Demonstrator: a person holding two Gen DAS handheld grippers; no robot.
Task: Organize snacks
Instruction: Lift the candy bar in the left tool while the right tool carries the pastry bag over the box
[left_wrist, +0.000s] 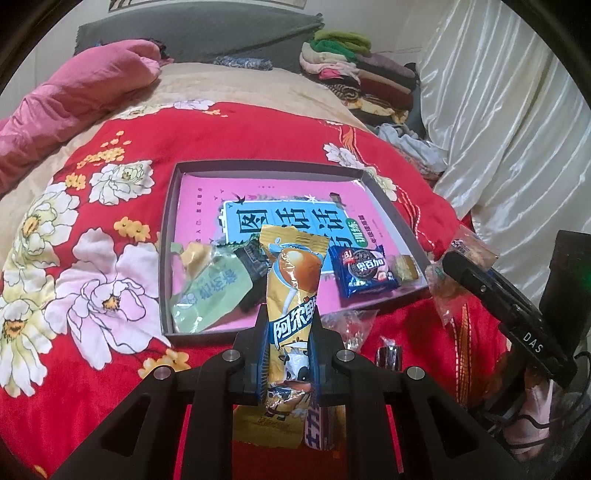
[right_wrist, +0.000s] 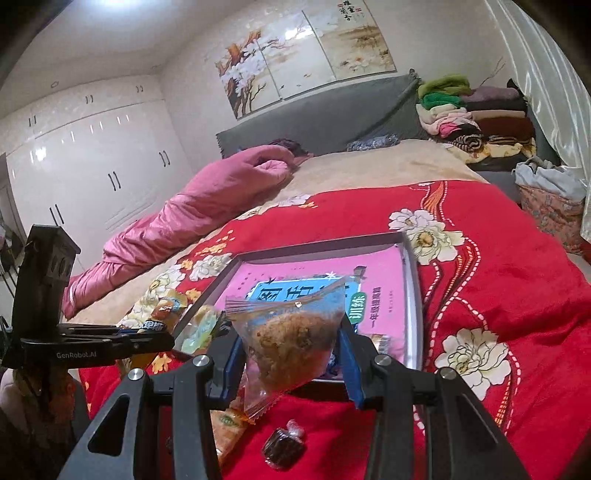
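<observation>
My left gripper (left_wrist: 287, 363) is shut on a long yellow snack packet (left_wrist: 293, 288) and holds it upright just before the near edge of a shallow grey box (left_wrist: 168, 236) lined with a pink book. In the box lie a green packet (left_wrist: 210, 288), a dark packet (left_wrist: 253, 260), a blue cookie packet (left_wrist: 364, 271) and a small wrapped biscuit (left_wrist: 406, 266). My right gripper (right_wrist: 291, 354) is shut on a clear bag with a brown floss cake (right_wrist: 291, 339), held over the box's near edge (right_wrist: 413, 295). The right gripper also shows at the right of the left wrist view (left_wrist: 491, 288).
The box rests on a red flowered quilt (left_wrist: 110, 206) on a bed. Loose snacks lie on the quilt near me: a dark wrapped candy (right_wrist: 282, 446), an orange packet (right_wrist: 227, 428), a yellow packet (left_wrist: 266, 424). A pink duvet (right_wrist: 192, 218), folded clothes (right_wrist: 476, 118) and a white curtain (left_wrist: 498, 129) surround the bed.
</observation>
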